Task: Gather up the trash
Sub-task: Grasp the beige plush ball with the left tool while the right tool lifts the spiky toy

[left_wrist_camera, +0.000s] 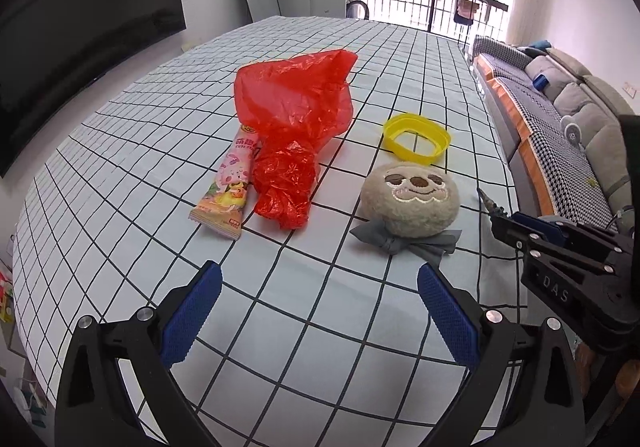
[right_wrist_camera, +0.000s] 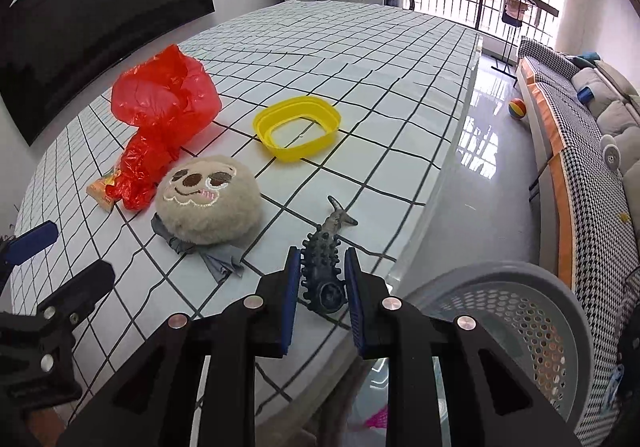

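right gripper (right_wrist_camera: pixel 322 281) clamped on dark spiky fish toy (right_wrist_camera: pixel 324 259) at worktop (right_wrist_camera: pixel 380 59) edge, beside grey perforated basket (right_wrist_camera: pixel 516 311), likely trash drop spot. left gripper (left_wrist_camera: pixel 316 311) pads apart, empty, hovering near red plastic bag (left_wrist_camera: pixel 292 119) and snack wrapper (left_wrist_camera: pixel 230 183), probably next.

Readable text: white letters "DAS" on the black body of the right gripper (left_wrist_camera: pixel 496 213), seen from the left wrist view. The pink snack wrapper (left_wrist_camera: pixel 228 183) on the checked tablecloth (left_wrist_camera: pixel 120 151) carries a line starting "CUTE" near its top, under some Chinese characters too small to make out; the rest of that print is blurred. Nothing else legible in either view.
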Tool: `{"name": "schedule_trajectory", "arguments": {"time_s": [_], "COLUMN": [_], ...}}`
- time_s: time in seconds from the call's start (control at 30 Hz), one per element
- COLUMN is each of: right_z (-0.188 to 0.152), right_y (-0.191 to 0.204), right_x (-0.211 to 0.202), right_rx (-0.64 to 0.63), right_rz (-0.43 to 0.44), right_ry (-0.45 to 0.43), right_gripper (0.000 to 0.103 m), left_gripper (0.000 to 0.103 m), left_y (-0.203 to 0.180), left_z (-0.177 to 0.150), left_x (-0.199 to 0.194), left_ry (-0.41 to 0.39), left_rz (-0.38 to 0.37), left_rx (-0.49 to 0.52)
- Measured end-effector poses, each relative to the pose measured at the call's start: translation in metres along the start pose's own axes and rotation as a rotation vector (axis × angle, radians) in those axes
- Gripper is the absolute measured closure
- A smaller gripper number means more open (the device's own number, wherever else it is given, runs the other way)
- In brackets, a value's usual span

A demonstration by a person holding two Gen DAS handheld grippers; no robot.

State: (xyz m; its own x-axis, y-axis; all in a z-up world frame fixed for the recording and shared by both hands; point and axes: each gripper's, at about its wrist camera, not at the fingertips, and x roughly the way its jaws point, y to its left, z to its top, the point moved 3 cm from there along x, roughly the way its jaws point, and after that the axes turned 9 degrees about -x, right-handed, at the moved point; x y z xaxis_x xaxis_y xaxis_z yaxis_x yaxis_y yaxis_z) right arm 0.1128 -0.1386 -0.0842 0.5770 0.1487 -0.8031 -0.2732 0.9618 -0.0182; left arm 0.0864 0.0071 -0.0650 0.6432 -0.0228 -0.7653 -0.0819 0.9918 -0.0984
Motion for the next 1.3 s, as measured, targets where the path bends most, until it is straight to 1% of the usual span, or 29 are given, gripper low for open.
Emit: {"name": "schedule_trajectory", "arguments": {"time_s": [0.13,0.23,0.3,0.37,0.53,0.73,0.87,0.9,0.93,0.97,1.03,1.2,1.3], "right_z": [-0.014,-0.024,-0.030,-0.035,-0.048,-0.061,-0.068,-0.069,-0.070,-0.071,-0.073,-0.074,-0.076], "right_y": [-0.009,-0.016,-0.022,-0.025,-0.039,-0.049,-0.057,-0.058,-0.059,-0.061,-0.063,-0.062,-0.062], "right_x": [-0.023,-0.036,-0.042,-0.047,-0.056,-0.057,-0.058,-0.058,-0.058,-0.058,-0.058,-0.057,-0.057], "right_rx": [0.051,0.081,0.103,0.118,0.145,0.164,0.183,0.186,0.190,0.193,0.198,0.203,0.204], "right_rz": [0.012,0.029,0.043,0.044,0.039,0.031,0.030,0.028,0.027,0.024,0.021,0.014,0.012], "right_ry": [-0.046,-0.079,-0.091,-0.098,-0.105,-0.101,-0.094,-0.094,-0.093,-0.092,-0.090,-0.086,-0.083], "right_gripper": [0.082,0.082,0.082,0.082,0.082,0.082,0.082,0.082,0.082,0.082,0.082,0.082,0.082], "left_gripper": [0.007,0.007,0.007,0.007,0.007,0.007,0.008,0.009,0.016,0.019,0.031,0.035,0.036], "left_y": [-0.013,-0.023,-0.030,-0.037,-0.051,-0.064,-0.068,-0.068,-0.068,-0.068,-0.069,-0.071,-0.069], "left_z": [0.007,0.013,0.017,0.021,0.031,0.036,0.036,0.036,0.036,0.035,0.034,0.034,0.036], "left_x": [0.004,0.013,0.018,0.023,0.034,0.056,0.064,0.066,0.067,0.069,0.070,0.063,0.051], "left_ry": [-0.002,0.012,0.015,0.013,0.023,0.048,0.048,0.052,0.058,0.068,0.081,0.060,0.026], "left_rz": [-0.013,-0.020,-0.013,-0.005,-0.022,0.008,0.031,0.031,0.026,0.015,-0.004,-0.014,-0.016], "left_rx": [0.010,0.020,0.033,0.043,0.038,0.063,0.080,0.079,0.077,0.075,0.072,0.094,0.097]}}
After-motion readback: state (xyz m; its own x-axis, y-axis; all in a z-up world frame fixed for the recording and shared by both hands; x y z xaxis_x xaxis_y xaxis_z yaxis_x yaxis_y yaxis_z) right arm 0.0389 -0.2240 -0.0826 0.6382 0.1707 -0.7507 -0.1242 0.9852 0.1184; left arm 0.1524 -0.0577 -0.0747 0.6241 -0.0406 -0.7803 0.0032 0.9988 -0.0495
